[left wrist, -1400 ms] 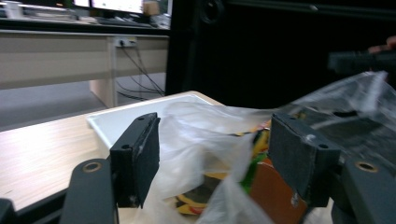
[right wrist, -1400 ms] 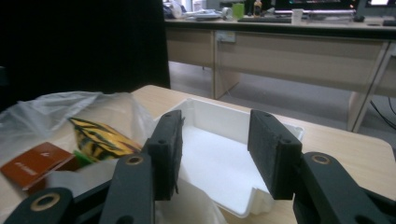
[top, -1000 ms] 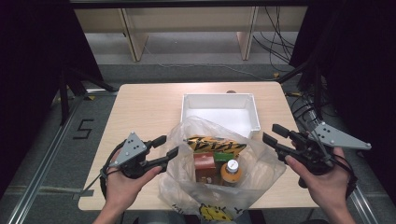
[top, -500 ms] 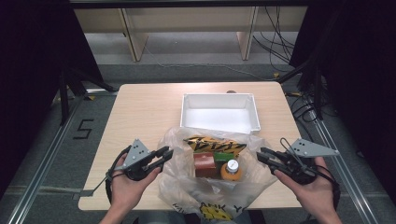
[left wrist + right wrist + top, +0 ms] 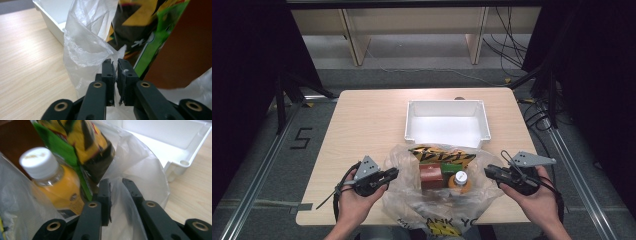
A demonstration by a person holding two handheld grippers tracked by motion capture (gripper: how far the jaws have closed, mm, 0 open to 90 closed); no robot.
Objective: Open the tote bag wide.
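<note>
Now both grippers — left gripper (image 5: 115, 65) and right gripper (image 5: 117, 185) — have just closed, pinching the plastic bag (image 5: 412, 205) at its rim.

Both grippers are chunky black plastic, the left gripper (image 5: 388, 174) and right gripper (image 5: 492, 172) each topped with a grey three-cornered plate and trailing a thin black cable. Up close, the jaw arms have brass-coloured rivets at the pivots and small screw holes in the flat pads. Hands are bare, no sleeves in sight.

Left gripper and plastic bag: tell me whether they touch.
Touching. The left gripper view shows the left gripper with its jaws, which have just been closing, pinching the plastic bag film between them.
</note>
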